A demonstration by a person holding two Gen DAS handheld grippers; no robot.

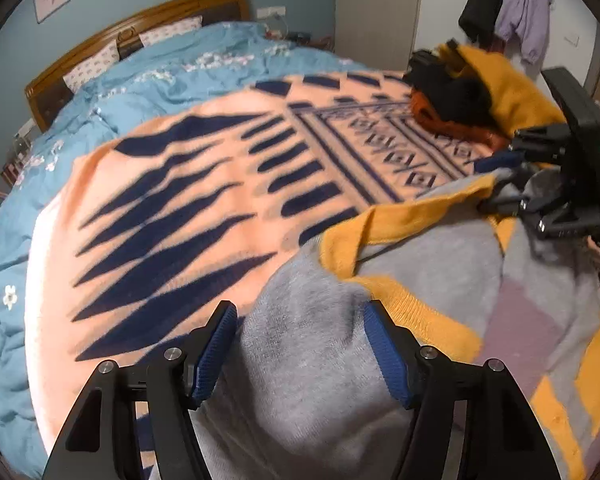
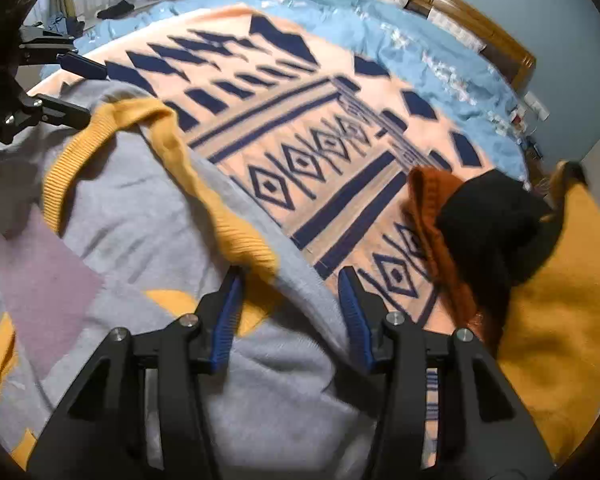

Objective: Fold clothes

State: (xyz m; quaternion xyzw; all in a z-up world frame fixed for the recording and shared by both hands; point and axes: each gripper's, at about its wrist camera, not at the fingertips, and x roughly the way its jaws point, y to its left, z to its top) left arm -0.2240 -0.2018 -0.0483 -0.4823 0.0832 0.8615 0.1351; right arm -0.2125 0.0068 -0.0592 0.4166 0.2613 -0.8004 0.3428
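A grey sweater (image 1: 420, 264) with a yellow collar and mauve and yellow patches lies on a peach and navy patterned blanket (image 1: 220, 160). My left gripper (image 1: 300, 352) points down at one grey shoulder. Its jaws stand apart, and the cloth bulges up between the blue pads without a clear pinch. My right gripper (image 2: 292, 316) straddles the other shoulder of the sweater (image 2: 140, 220) beside the collar, jaws apart, fabric lying between them. Each gripper also shows in the other view: the right gripper (image 1: 496, 184) at the right edge, the left gripper (image 2: 76, 90) at the upper left.
A pile of black, rust and yellow clothes (image 2: 488, 220) sits on the blanket (image 2: 300, 120) close to my right gripper. A blue flowered duvet (image 1: 160, 72) covers the bed up to the wooden headboard (image 1: 140, 20). Garments (image 1: 520, 8) hang on the far wall.
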